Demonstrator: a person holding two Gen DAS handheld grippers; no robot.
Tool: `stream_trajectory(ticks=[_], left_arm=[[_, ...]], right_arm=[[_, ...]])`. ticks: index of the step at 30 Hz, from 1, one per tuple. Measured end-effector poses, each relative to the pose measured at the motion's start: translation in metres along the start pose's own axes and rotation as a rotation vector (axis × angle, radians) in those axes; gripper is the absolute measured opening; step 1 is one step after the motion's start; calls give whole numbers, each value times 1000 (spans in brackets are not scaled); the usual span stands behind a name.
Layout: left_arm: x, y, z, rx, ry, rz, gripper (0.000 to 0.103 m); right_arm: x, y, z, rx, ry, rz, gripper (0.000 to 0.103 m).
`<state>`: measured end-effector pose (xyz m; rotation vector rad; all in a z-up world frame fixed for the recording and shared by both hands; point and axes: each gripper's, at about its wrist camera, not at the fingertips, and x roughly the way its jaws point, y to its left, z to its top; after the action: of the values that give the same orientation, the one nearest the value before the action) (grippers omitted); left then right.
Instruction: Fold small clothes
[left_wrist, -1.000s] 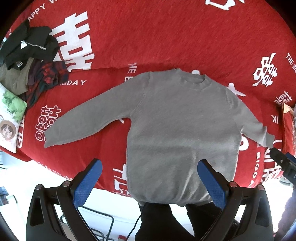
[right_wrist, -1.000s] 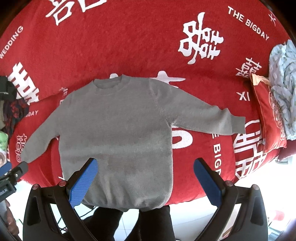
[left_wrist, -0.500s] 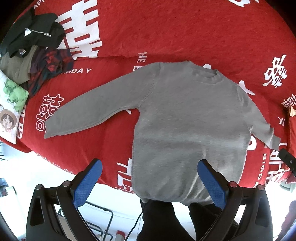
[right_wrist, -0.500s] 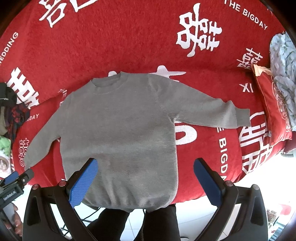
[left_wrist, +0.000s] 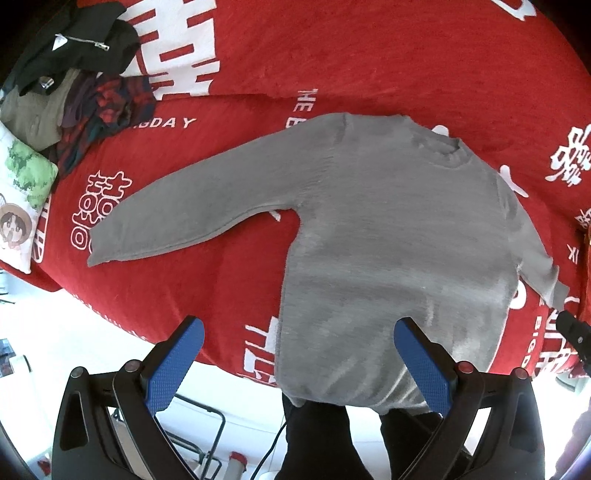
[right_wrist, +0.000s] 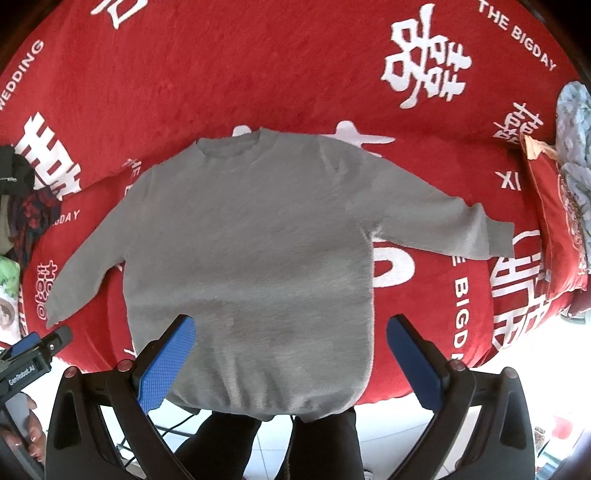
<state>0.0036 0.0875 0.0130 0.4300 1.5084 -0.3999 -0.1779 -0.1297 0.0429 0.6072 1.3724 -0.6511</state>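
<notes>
A small grey sweater (left_wrist: 388, 236) lies flat, front up, on a red blanket (left_wrist: 369, 55), sleeves spread, hem hanging over the near edge. It also shows in the right wrist view (right_wrist: 251, 251). My left gripper (left_wrist: 299, 325) is open and empty, held above the hem's left corner; the left sleeve (left_wrist: 192, 218) stretches away to its left. My right gripper (right_wrist: 290, 323) is open and empty above the hem; the right sleeve (right_wrist: 443, 229) lies to its right.
A pile of dark clothes (left_wrist: 70, 74) and a cartoon pillow (left_wrist: 22, 206) lie at the far left. A red cushion (right_wrist: 561, 229) and pale patterned fabric (right_wrist: 576, 140) lie at the right. The person's dark legs (right_wrist: 266, 443) stand below the bed edge.
Both grippers have drifted outward, the left one leftward and the right one rightward, so the sweater shifts across each view. The sweater itself has not moved. Both stay open.
</notes>
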Motion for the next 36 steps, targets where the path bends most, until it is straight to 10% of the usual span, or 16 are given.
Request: stream_trajectory(ticks=[15, 26, 36], left_arm=[[102, 72, 20, -229, 35, -24, 103], [173, 235, -2, -856, -241, -238, 103], [184, 257, -1, -910, -394, -455, 103]], right_arm=[[81, 81, -21, -255, 87, -22, 103], [135, 148, -51, -429, 126, 62, 103], [154, 185, -51, -440, 120, 131, 103]])
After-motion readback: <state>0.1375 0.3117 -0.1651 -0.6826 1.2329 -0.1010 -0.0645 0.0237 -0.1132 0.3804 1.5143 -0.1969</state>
